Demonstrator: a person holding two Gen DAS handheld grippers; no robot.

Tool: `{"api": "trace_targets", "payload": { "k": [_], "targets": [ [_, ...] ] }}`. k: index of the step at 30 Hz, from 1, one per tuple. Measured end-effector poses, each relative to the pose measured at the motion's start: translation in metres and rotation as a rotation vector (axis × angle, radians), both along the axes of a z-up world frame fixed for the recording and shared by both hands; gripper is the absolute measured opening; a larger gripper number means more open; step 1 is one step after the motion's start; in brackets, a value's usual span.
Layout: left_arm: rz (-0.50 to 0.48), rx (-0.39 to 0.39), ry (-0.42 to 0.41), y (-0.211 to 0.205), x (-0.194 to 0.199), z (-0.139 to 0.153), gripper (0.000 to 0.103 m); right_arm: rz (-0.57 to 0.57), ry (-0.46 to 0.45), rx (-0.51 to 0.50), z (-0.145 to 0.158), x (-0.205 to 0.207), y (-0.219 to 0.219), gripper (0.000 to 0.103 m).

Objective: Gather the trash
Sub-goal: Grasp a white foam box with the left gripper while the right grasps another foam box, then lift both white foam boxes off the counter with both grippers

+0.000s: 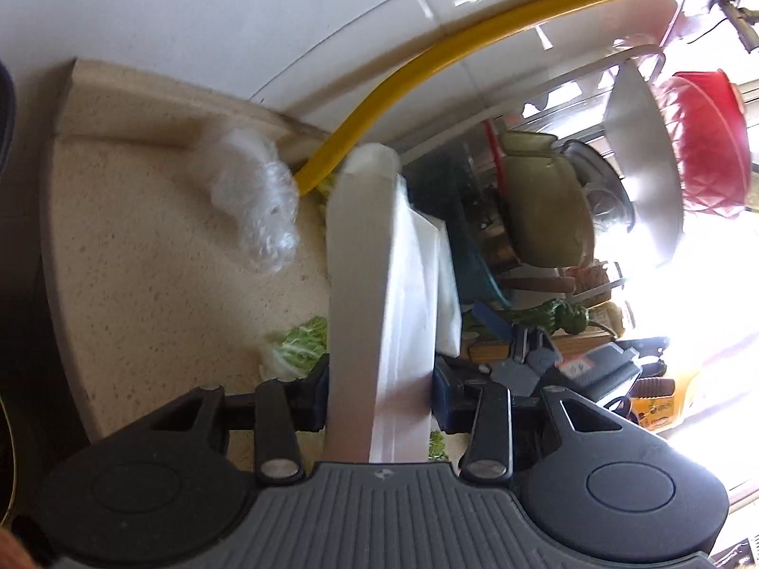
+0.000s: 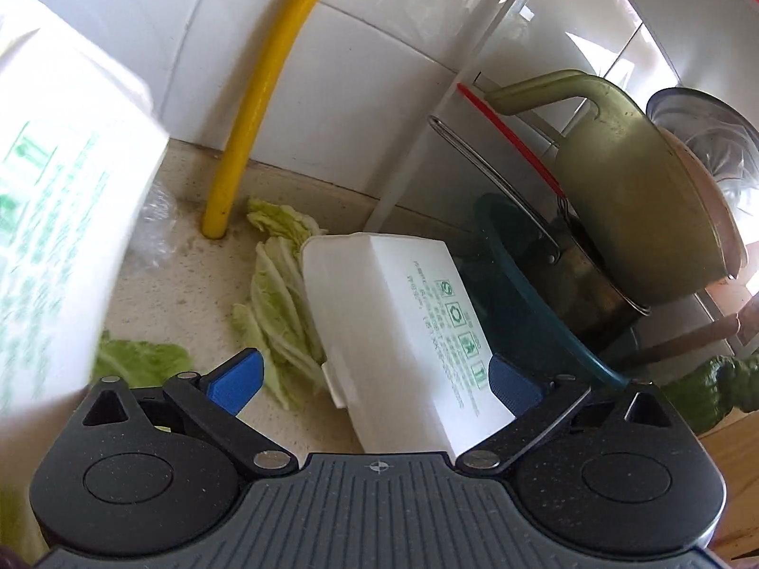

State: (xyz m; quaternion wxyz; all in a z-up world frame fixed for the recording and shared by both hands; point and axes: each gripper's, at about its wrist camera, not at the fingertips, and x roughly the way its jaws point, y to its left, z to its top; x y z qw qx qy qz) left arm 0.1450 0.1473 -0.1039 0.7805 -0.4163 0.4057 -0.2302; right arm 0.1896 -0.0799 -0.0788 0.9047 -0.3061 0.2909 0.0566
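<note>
Here the white foam box point(image 2: 403, 327) lies tilted on the table point(image 2: 189, 294) over cabbage leaves point(image 2: 280, 303), between the spread, released fingers of the right claw point(image 2: 379, 379). Probably light and crushable, it suits a gentle pinch across its sides. The left claw point(image 1: 379, 398) is clenched on another foam box point(image 1: 374, 308).

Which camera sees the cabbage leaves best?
The right wrist view: the cabbage leaves lie spread on the counter beside the white foam box. The left wrist view shows only a small leaf piece behind its held box.
</note>
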Motion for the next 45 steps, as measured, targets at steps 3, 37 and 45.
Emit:
{"api": "trace_targets", "payload": {
  "k": [3,37,45],
  "targets": [
    [-0.009,0.002,-0.012,0.0,0.002,-0.002,0.038,-0.042,-0.028,-0.04,-0.004,0.008,0.001,0.101],
    [-0.218,0.182,-0.047,-0.071,0.064,0.011,0.045,-0.022,0.023,-0.156,-0.003,0.029,-0.052,0.07],
    [-0.241,0.134,-0.072,-0.072,0.065,0.025,0.04,-0.186,0.139,0.491,0.049,0.021,-0.117,0.068]
  ]
}}
